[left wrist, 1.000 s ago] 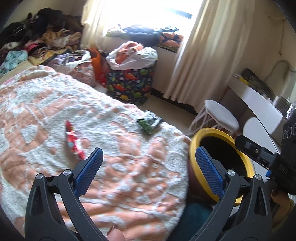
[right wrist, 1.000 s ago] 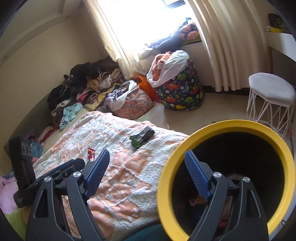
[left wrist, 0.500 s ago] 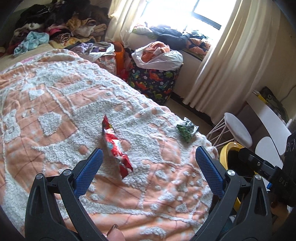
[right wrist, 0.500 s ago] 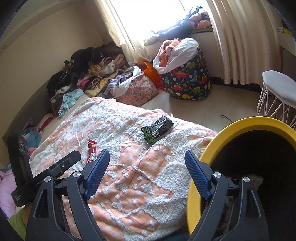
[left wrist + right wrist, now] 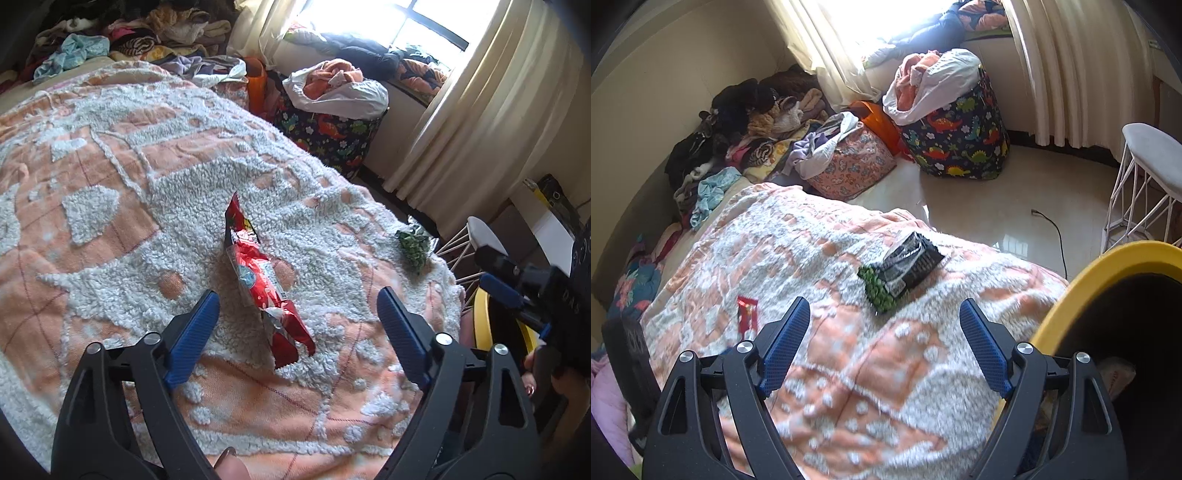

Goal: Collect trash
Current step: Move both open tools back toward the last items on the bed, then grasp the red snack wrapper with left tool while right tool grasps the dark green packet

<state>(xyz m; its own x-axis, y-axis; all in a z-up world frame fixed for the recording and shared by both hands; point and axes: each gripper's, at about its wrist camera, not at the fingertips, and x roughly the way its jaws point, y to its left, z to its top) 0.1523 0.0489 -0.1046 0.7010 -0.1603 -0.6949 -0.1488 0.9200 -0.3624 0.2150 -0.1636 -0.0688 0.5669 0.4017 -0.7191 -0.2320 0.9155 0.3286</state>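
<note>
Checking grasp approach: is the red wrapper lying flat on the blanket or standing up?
Standing on edge, not flat: the red wrapper rises from the blanket as a thin, crumpled strip, torn open at its near end.

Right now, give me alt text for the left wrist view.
A red wrapper lies on a blanket between the closing, not yet touching pads of the left tool. A green wrapper sits near the bed's edge, by the yellow bin.

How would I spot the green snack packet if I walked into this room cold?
Find the bed with the fluffy orange-and-white blanket. Go to its corner nearest the yellow-rimmed bin and the white stool. The green snack packet lies flat there, dark and silvery with green pea pictures at one end, unlike the red wrapper lying further along the bed.
</note>
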